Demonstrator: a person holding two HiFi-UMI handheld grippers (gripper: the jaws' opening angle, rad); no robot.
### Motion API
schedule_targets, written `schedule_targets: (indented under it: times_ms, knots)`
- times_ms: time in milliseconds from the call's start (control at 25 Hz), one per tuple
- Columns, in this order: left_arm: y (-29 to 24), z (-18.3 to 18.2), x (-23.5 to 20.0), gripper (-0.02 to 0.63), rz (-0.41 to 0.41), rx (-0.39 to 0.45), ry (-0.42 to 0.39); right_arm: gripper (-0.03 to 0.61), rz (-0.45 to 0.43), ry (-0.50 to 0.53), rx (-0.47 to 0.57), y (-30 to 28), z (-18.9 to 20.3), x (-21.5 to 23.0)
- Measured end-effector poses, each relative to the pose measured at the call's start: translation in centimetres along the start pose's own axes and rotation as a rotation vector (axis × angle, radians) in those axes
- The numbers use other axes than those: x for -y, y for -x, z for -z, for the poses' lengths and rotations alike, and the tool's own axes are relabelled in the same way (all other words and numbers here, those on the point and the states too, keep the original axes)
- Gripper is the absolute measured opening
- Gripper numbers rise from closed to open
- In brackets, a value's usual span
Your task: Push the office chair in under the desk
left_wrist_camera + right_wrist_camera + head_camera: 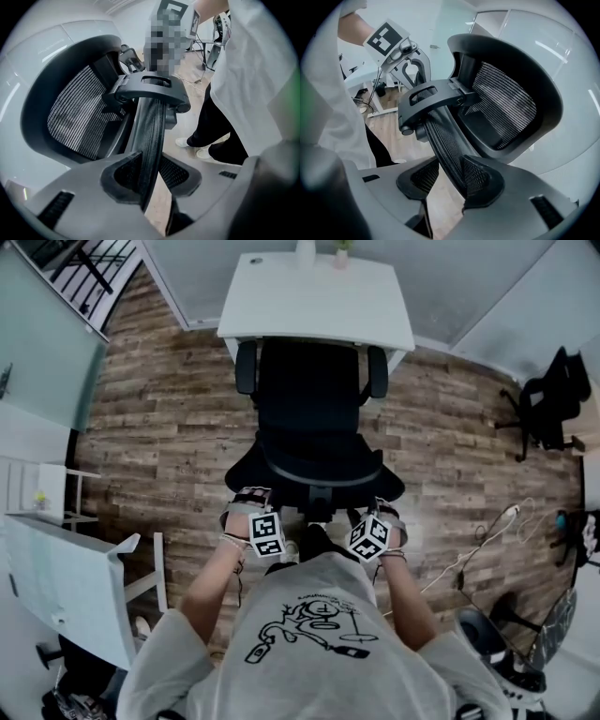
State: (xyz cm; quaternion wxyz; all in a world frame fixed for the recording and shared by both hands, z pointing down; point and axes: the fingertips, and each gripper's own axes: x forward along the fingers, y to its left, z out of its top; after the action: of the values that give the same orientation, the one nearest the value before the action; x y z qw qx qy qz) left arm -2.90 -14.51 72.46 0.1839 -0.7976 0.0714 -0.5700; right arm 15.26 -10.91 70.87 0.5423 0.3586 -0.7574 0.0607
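A black mesh office chair [314, 399] faces the white desk [309, 296], with its seat front and armrests at the desk's near edge. I stand right behind its backrest. My left gripper [246, 504] sits at the backrest's left edge and my right gripper [382, 512] at its right edge. In the left gripper view the open jaws of the left gripper [152, 180] straddle the mesh backrest rim [150, 136], which leans on one pad [124, 176]. The right gripper [450, 180] also straddles the rim [443, 136], floor showing beside it. The headrest [511, 98] rises above.
Another black chair [548, 404] stands at the far right. Cables and a power strip [487, 540] lie on the wood floor to my right. A white table [56, 587] is at my left, and a chair base [506, 643] at the lower right. Small items [307, 251] stand at the desk's back.
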Motion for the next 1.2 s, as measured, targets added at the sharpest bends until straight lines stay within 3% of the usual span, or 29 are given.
schedule_targets:
  times_ms: [1200]
  knots:
    - [-4.3,-0.8,-9.9,0.121,0.002,-0.02,0.02,0.172,-0.003,0.005,0.017,-4.2,-2.4,9.6]
